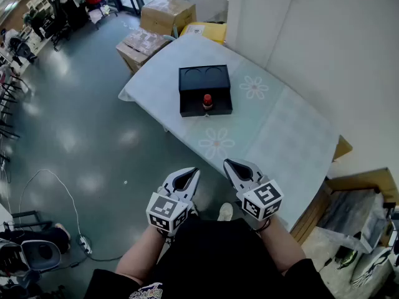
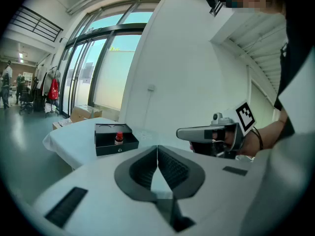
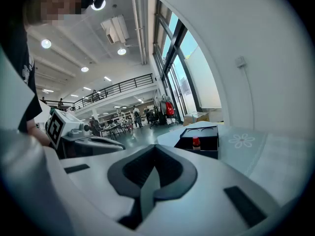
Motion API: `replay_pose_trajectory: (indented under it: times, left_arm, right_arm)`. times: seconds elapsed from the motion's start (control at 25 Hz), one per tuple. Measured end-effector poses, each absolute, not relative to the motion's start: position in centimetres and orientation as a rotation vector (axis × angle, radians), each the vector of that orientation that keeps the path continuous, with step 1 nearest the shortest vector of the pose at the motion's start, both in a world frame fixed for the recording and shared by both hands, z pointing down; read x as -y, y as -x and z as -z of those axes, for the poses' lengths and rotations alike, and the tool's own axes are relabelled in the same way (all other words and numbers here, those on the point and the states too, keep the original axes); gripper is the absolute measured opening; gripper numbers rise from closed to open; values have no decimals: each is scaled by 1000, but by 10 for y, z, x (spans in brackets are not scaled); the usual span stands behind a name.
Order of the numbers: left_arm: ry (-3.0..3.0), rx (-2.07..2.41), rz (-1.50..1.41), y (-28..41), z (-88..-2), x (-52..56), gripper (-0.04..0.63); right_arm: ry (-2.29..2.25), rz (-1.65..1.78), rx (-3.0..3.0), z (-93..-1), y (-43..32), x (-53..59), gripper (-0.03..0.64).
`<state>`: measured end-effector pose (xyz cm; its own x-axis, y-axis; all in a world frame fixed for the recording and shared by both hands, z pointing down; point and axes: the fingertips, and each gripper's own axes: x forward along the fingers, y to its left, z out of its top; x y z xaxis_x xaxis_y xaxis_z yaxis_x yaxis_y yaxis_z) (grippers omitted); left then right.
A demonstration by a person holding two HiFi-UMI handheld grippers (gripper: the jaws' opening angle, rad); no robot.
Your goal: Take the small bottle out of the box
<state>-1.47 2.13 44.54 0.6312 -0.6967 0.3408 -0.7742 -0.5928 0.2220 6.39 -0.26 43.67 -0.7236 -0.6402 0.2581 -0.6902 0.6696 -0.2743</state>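
A black box (image 1: 205, 90) (image 2: 115, 138) (image 3: 202, 141) stands open on the white table (image 1: 280, 136). A small bottle with a red cap (image 1: 207, 101) (image 2: 118, 138) (image 3: 196, 142) stands upright in its open front drawer. Both grippers are held close to the person's body, well short of the table's near edge. My left gripper (image 1: 189, 174) (image 2: 157, 147) is shut with nothing between its jaws. My right gripper (image 1: 231, 166) (image 3: 155, 148) is also shut and empty. Each gripper shows in the other's view, the right gripper body (image 2: 211, 134) and the left gripper body (image 3: 78, 134).
Cardboard boxes (image 1: 163, 14) and a yellow object (image 1: 206, 31) stand on the floor beyond the table's far end. A white wall (image 1: 324, 42) runs along the table's right side. A cable (image 1: 56, 185) lies on the grey floor to the left. More boxes (image 1: 355, 204) sit at the right.
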Motion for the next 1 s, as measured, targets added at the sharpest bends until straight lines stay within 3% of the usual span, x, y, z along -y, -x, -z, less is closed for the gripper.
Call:
replay_pose_trajectory:
  times: [1.0]
  left_arm:
    - [-2561,1130,-311,46,-442,-6,29]
  right_arm:
    - [-1096,-503,2757,-431,-28,13,23]
